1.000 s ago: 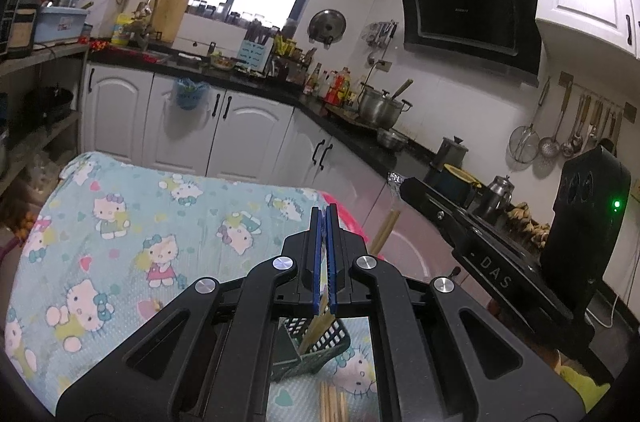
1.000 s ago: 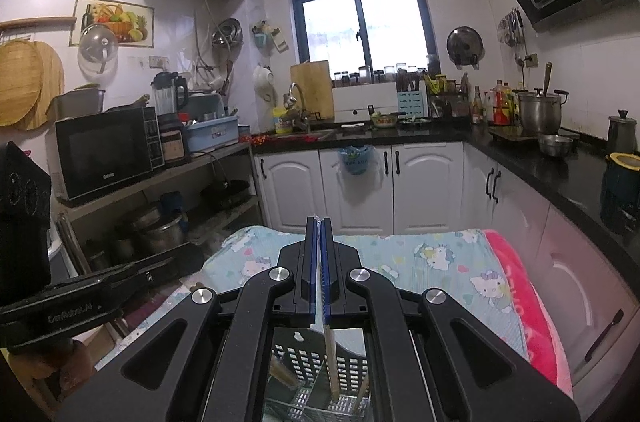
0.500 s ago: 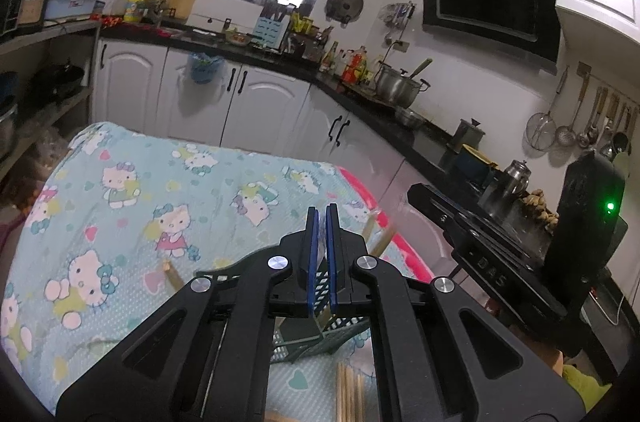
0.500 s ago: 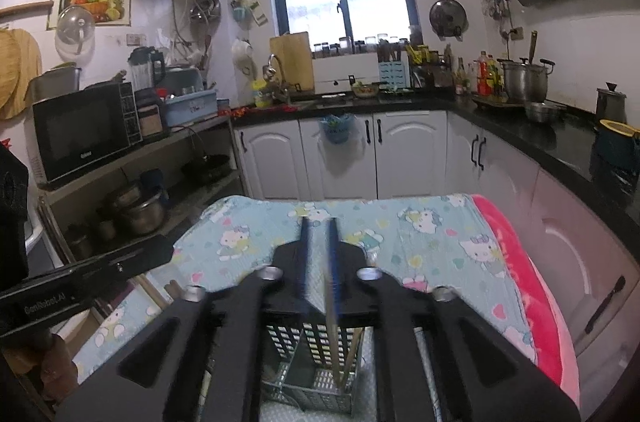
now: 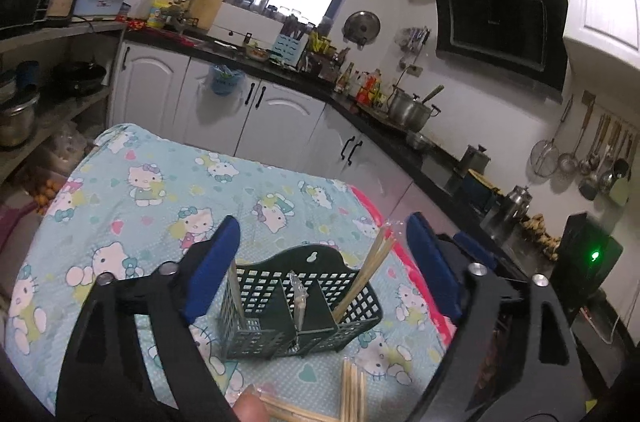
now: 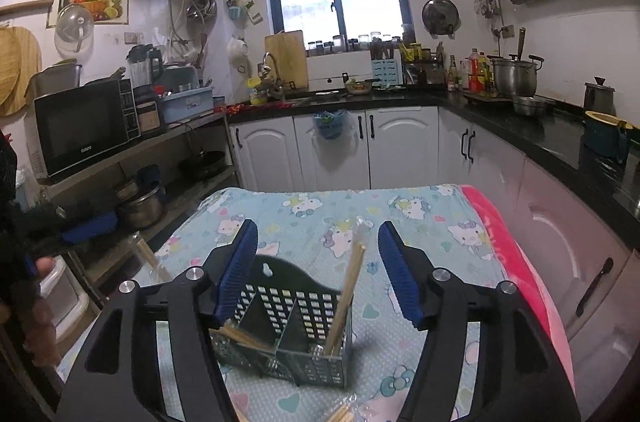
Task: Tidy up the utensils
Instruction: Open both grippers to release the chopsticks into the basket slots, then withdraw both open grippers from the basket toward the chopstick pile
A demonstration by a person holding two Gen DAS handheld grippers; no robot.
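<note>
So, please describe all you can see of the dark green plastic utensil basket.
The dark green plastic utensil basket stands upright on the cartoon-cat tablecloth. Its walls are perforated grids; the taller back panel has a keyhole hanging slot. Dividers form three compartments. Wooden chopsticks lean in the right compartment, others in the left. Neither tool touches it.

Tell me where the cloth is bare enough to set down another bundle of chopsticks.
Bare tablecloth lies beyond the green utensil caddy, toward the white cabinets, and to the caddy's left. It is crowded in front of the caddy: loose chopsticks lie on the near edge there, and both open grippers, left gripper and right gripper, hang over the caddy.
</note>
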